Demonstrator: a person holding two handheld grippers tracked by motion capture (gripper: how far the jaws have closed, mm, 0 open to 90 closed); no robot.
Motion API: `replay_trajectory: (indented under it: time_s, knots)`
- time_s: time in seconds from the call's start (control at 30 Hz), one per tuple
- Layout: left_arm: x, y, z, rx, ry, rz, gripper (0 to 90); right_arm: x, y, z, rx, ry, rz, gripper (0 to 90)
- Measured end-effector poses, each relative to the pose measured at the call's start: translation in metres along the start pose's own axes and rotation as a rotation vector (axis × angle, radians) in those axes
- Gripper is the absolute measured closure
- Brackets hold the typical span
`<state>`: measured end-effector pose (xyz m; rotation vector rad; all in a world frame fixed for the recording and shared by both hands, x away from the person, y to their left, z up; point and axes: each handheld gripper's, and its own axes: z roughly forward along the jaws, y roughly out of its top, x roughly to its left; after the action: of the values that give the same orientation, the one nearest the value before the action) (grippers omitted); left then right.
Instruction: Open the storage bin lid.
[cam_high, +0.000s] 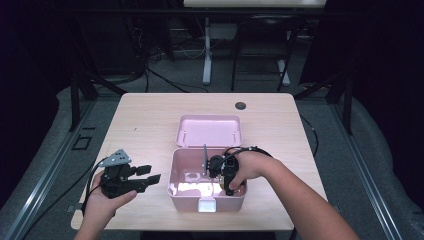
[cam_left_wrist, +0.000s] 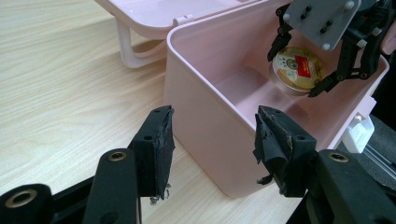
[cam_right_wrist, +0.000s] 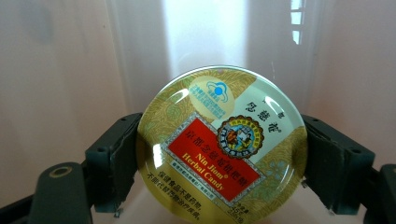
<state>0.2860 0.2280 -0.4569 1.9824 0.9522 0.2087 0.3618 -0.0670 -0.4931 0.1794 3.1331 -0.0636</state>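
Candy tin: round, rigid metal, probably light, glossy lid likely slippery; best gripped across its rim. Right tongs clasp it so inside the pink box; left tongs gape, holding nothing.

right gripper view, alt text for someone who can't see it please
A round gold candy tin with a red label reading Nin Jiom Herbal Candy sits clamped between the right gripper's two black jaws. Behind it rise the glossy inner walls of a pink box.

The candy tin is showing gold with a red label at its centre. The box is looking pale pink, the table light wood.
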Motion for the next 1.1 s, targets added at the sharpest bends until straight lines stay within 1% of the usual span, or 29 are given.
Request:
replay_trajectory:
  time_s: [0.2, 0.4, 0.57, 0.67, 0.7, 0.97, 1.1]
  knots:
    - [0.000, 0.000, 0.001, 0.000, 0.002, -0.001, 46.8, 0.002, -0.001, 0.004, -0.007, -0.005, -0.019, 19.8]
    - [0.000, 0.000, 0.001, 0.002, 0.006, 0.000, 46.8, 0.001, -0.002, 0.005, -0.016, -0.004, -0.010, 19.8]
    - [0.000, 0.000, 0.001, -0.001, 0.002, 0.000, 46.8, 0.001, -0.002, 0.008, -0.016, -0.011, -0.029, 19.7]
    - [0.000, 0.000, 0.001, 0.006, 0.002, 0.001, 46.8, 0.001, -0.002, 0.009, -0.012, -0.013, -0.026, 19.7]
    - [0.000, 0.000, 0.001, 0.000, 0.002, 0.000, 46.8, 0.001, -0.002, 0.009, -0.014, -0.011, -0.025, 19.7]
    - [0.000, -0.001, 0.002, 0.001, 0.002, 0.000, 46.8, -0.002, -0.002, 0.011, -0.026, -0.018, -0.019, 19.7]
    - [0.000, -0.001, 0.003, 0.003, 0.000, -0.001, 46.8, -0.002, -0.002, 0.013, -0.039, 0.001, -0.004, 19.7]
